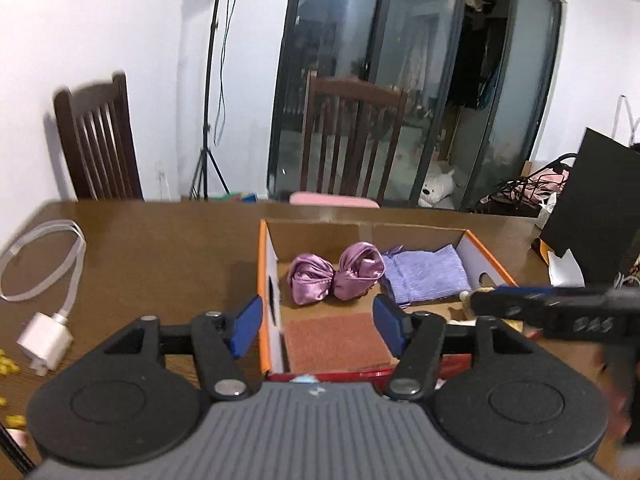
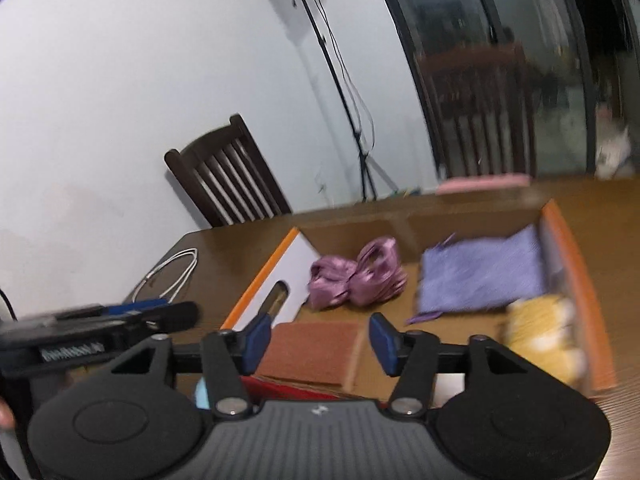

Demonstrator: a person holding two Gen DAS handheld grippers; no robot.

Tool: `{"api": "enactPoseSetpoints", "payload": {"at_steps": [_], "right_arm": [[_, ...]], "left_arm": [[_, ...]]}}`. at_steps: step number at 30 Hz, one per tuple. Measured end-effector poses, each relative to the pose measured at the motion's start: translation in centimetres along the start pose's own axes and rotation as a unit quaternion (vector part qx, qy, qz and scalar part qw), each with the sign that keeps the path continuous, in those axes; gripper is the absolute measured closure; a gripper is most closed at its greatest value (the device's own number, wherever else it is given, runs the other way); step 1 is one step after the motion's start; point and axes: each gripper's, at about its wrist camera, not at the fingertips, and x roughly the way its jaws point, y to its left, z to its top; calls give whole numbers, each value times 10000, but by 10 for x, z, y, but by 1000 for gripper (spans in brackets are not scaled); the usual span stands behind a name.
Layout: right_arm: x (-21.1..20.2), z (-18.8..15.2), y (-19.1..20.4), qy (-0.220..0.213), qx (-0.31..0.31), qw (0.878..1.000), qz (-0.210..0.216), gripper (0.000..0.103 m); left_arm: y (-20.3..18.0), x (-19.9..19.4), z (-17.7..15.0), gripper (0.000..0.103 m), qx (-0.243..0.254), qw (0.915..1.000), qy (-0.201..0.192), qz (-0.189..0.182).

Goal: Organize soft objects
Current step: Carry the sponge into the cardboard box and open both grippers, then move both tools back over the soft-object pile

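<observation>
Where chairs (image 1: 100,140) stand, brown table (image 1: 160,248)

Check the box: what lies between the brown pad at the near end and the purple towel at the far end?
Only bare cardboard floor between the brown pad and the purple towel in the box; the right wrist view shows it best.

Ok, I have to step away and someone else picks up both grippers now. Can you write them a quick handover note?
Left gripper: open, nothing between its blue pads.
Right gripper: open, also empty.
Both hover at the near edge of the orange-rimmed cardboard box.
In the box: shiny pink satin cloth bundle at the back left, folded lilac towel at the back right, flat reddish-brown pad at the front left, fuzzy yellow soft item at the front right.
Done: four soft things boxed.
Left: none seen outside; check the table.
</observation>
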Motion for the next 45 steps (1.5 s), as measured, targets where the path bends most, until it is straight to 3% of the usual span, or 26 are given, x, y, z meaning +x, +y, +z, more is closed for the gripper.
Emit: {"api": "enactPoseSetpoints", "payload": {"at_steps": [3,5,8,10,15,20,27,31,35,39,45], "right_arm": [[-46,-2,-3,-177,-488,9973,-527,35],[-77,-10,-7,-382,-876,9905,-987,16],[-117,-23,-16,-604,-1110,9801,-1530,15],[-142,-30,-24,-741,-935,9792,-1642,15],[-184,-48,-19,-1113,-786,9768,-1650,15],[-218,-84,3,-1541,-942,9733,-1420,13],[-253,-157,26,-1842,-1038,9689,-1284,12],[-273,-204,40,-1897,-1008,9697,-1162,4],[-295,-256,59,-2012,-1147,9660,-1147,3],[-310,-288,75,-1987,-918,9712,-937,0],[-302,-295,87,-1864,-1109,9710,-1005,0]], "left_arm": [[-4,-36,-6,25,184,9995,-206,140],[-7,-60,-14,17,293,9986,-380,222],[-12,-89,-26,7,474,9963,-638,325],[-17,-103,-34,6,547,9943,-832,381],[-33,-136,-55,4,617,9895,-1194,536],[-44,-177,-99,1,597,9838,-1599,551],[-51,-232,-175,0,524,9806,-1815,515],[-52,-266,-215,0,383,9769,-2034,525],[-54,-289,-250,0,492,9753,-2095,497],[-58,-296,-264,0,683,9775,-1954,417],[-62,-291,-265,0,637,9779,-1958,363]]}}
